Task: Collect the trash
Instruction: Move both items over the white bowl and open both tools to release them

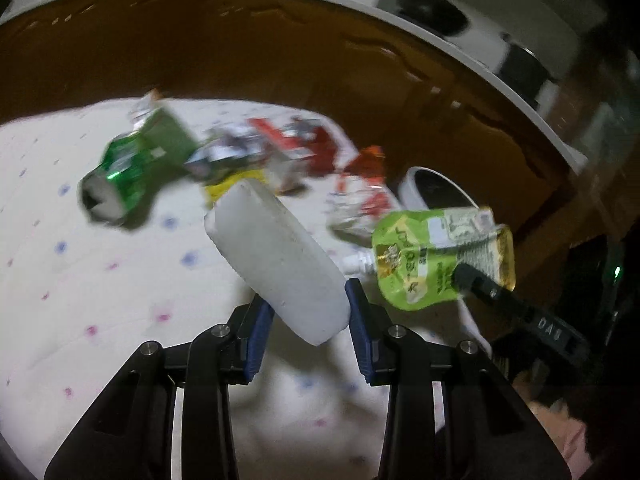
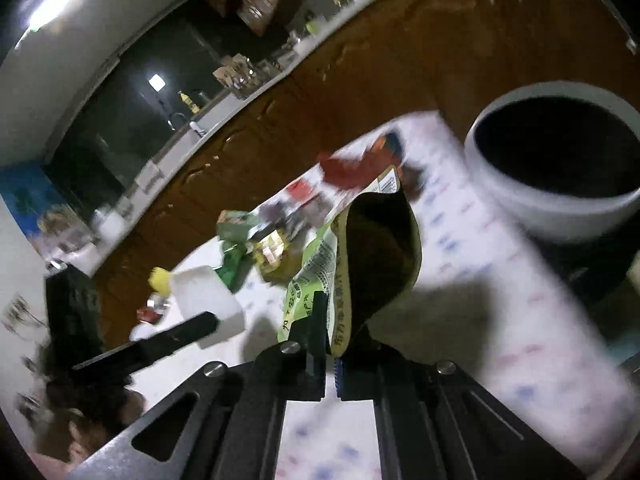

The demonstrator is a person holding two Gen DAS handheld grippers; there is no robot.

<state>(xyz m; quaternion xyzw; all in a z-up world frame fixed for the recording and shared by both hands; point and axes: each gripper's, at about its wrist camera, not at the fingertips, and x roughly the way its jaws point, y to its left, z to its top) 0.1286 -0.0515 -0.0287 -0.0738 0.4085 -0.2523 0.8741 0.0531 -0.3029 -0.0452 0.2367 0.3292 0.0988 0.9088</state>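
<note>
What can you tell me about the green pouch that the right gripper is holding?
The green pouch is a soft, glossy spouted drink pack, lime green with printed characters, a white label panel and yellow edges. It looks empty and crumpled; its gusset gapes open and dark. The right gripper pinches one edge between its fingers, holding the pouch in the air above the dotted white cloth. From the left wrist view, its white spout points toward the white block held by the left gripper. Only the fingers appear to touch it.

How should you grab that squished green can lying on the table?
Probably across its crumpled middle, coming from above. The green can lies on its side, open end towards the camera, so its flattened sides offer narrow, opposite faces. Both grippers are already full.
</note>
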